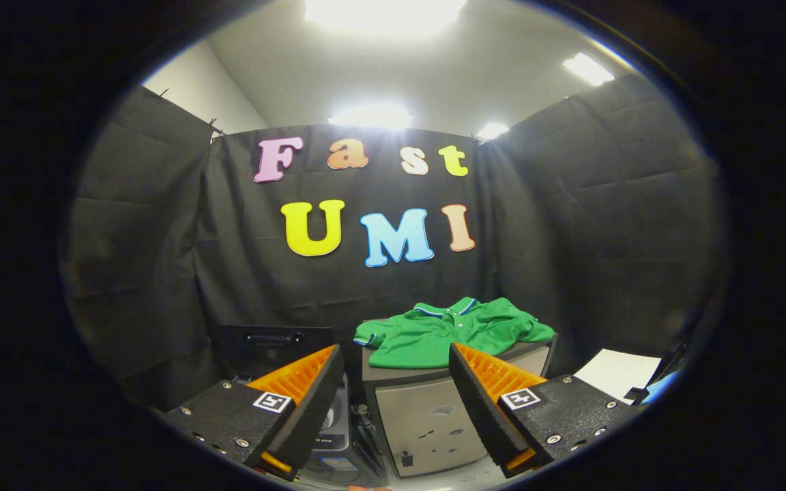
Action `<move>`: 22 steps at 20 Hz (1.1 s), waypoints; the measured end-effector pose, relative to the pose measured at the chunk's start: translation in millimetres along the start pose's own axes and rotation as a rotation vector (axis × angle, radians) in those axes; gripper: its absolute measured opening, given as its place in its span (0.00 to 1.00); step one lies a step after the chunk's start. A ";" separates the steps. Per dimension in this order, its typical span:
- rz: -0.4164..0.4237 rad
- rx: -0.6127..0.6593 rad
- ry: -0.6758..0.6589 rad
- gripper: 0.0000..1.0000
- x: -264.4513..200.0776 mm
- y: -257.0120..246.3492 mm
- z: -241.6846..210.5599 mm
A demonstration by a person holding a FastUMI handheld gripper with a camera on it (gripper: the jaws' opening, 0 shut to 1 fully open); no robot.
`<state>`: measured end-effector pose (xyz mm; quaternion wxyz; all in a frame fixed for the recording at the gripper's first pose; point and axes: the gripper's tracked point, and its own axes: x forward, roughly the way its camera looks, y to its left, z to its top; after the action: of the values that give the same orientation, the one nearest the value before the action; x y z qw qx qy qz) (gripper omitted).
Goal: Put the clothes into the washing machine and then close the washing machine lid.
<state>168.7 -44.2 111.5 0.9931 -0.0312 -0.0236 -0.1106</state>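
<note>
- Starting at the left: a dark box-like unit (273, 348) with a handle stands against the booth wall, just beyond the left finger; it may be the washer with its lid up, though I cannot tell for sure.
- Below it, between the fingers, a grey machine part (338, 426) with small controls shows, too cut off to name.
- The tool (396, 389) hangs open, fingers wide apart, gripping nothing.
- Just ahead of the fingers and a little right stands a grey cabinet (434, 416) with a dark top.
- The shirt (451, 331), green with a collar, lies spread on that top, beyond the fingertips and not touched.
- Further right, a white sheet (618, 372) lies low beside the cabinet.
- Step in hand, as I judge it: the reach for the shirt; nothing is loaded yet and the lid step is far off.
- Next move calls for going forward and up, then pinching a thick fold near the collar so the cloth lifts in one bunch.
</note>
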 end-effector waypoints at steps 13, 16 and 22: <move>-0.113 0.058 0.218 0.96 208.6 -118.3 -28.7; -0.101 0.030 0.286 0.96 246.2 -131.3 -37.8; -0.061 0.018 0.449 0.96 286.2 -127.0 -67.0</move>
<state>422.1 -234.8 67.4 0.9698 0.0037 0.1963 -0.1447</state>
